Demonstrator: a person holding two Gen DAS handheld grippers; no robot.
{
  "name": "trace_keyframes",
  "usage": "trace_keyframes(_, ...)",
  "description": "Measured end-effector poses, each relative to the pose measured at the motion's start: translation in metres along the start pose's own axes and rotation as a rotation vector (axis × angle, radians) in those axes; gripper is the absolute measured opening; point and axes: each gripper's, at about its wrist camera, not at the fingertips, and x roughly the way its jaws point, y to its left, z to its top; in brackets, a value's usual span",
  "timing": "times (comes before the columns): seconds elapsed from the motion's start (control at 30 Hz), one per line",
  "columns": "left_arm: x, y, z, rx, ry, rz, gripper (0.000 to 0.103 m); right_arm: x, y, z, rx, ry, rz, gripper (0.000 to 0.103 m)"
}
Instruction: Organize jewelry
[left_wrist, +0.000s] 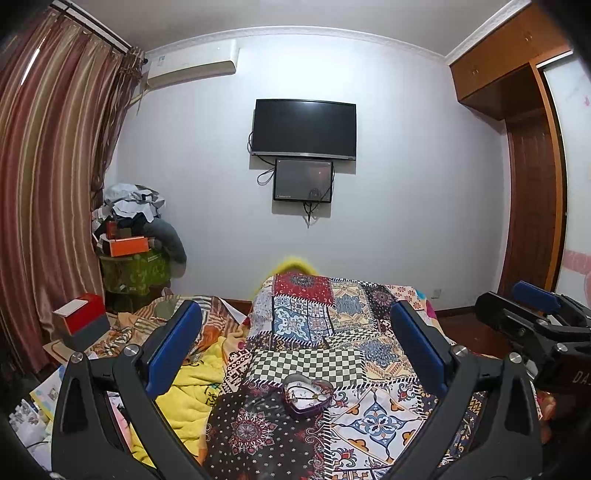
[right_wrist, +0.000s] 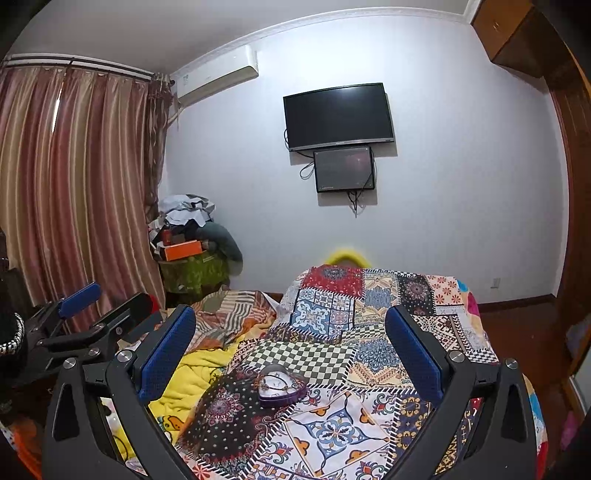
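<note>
On the patchwork quilt of the bed, a heart-shaped jewelry box sat open. I held my left tongs and right tongs level above it, side by side, both spread wide and empty.

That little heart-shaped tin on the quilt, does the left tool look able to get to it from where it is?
Probably yes. The left tool is open, pointing straight over the heart-shaped tin, which sits alone on the patchwork quilt. Nothing lies between them; the right tool is off to the side.
</note>
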Motion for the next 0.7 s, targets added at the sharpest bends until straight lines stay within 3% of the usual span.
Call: trace_keyframes(0.7,0.0050,0.0005,-0.0018,-0.004,0.016,-0.025,0.102,0.0036,-0.0015,0.0002,0.008,0.019,-0.005,0.102)
